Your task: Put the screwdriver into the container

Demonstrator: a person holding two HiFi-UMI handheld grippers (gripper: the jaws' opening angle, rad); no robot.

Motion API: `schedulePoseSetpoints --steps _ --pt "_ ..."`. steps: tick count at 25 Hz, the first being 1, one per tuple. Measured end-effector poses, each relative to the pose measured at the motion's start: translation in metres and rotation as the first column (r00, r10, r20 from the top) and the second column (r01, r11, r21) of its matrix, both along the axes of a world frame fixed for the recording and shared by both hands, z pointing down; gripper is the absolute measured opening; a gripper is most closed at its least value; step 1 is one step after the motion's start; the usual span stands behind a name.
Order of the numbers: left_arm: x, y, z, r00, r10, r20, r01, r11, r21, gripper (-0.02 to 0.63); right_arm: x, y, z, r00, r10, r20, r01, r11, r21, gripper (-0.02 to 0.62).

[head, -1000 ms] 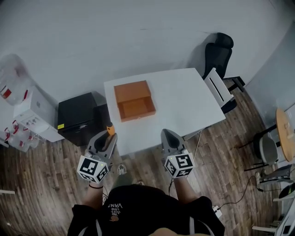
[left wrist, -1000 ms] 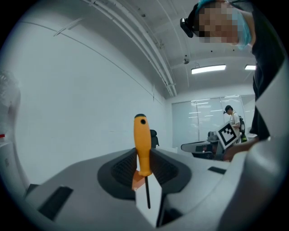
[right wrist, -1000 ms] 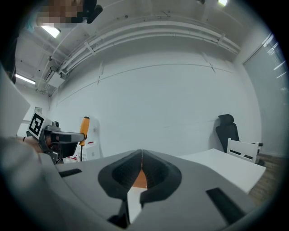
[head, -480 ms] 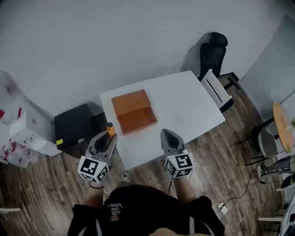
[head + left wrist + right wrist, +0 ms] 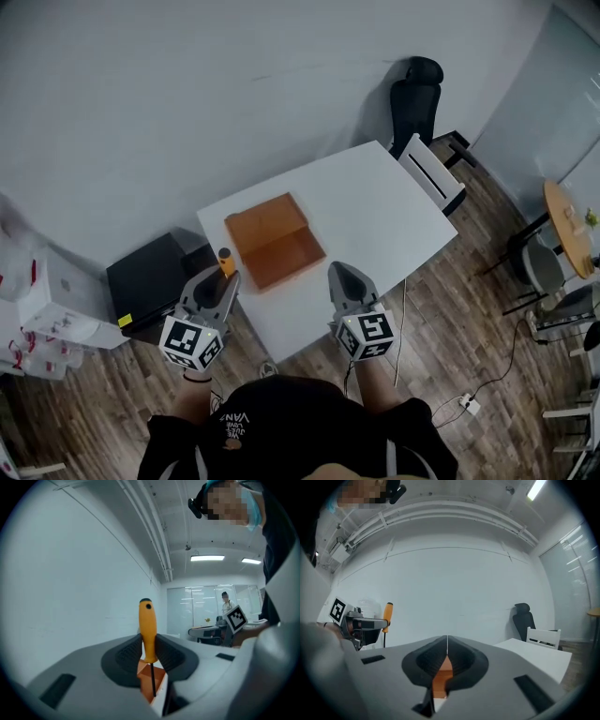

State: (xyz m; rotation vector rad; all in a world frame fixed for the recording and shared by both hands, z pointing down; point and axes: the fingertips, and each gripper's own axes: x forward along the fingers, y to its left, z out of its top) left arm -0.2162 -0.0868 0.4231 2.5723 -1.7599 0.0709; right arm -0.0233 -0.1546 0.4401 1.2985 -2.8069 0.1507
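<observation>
My left gripper (image 5: 225,275) is shut on an orange-handled screwdriver (image 5: 225,260), which stands upright with its black shaft pointing down. In the left gripper view the handle (image 5: 147,629) sits clamped between the pads of the gripper (image 5: 149,649). An orange open container (image 5: 275,240) with its lid folded back lies on the white table (image 5: 375,206), just ahead of the left gripper; part of the container (image 5: 158,682) shows below the shaft. My right gripper (image 5: 339,272) hangs at the table's near edge, shut (image 5: 447,651) and holding nothing. From there the screwdriver (image 5: 387,616) is visible at the left.
A black cabinet (image 5: 150,281) stands left of the table, with white boxes (image 5: 56,314) beyond it. A black office chair (image 5: 414,94) and a white chair (image 5: 433,178) stand at the table's far right end. A round wooden table (image 5: 562,216) is at the right edge.
Both grippers have moved forward with the person, so the table and container now lie closer under them. The screwdriver has stayed clamped in the left gripper.
</observation>
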Motion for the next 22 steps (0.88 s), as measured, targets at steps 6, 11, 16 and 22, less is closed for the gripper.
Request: schedulePoseSetpoints --steps 6,11,16,22 --pt "-0.006 -0.012 0.007 0.998 0.061 -0.003 -0.061 0.998 -0.011 0.094 -0.006 -0.002 0.001 0.999 0.046 -0.012 -0.046 0.999 0.000 0.012" --pt "-0.007 -0.022 0.009 0.997 0.073 -0.019 -0.073 0.997 -0.018 0.094 -0.007 -0.007 0.001 0.998 0.060 -0.021 -0.060 0.998 -0.002 0.012" --pt "-0.006 -0.036 0.006 0.998 0.068 -0.016 -0.068 0.998 -0.011 0.094 -0.006 -0.024 0.000 0.998 0.053 -0.023 -0.053 0.999 -0.004 0.012" --pt "-0.009 -0.054 0.004 0.999 0.047 -0.020 -0.047 0.999 -0.013 0.094 -0.010 -0.045 -0.002 0.999 0.033 -0.023 -0.033 0.999 -0.004 0.012"
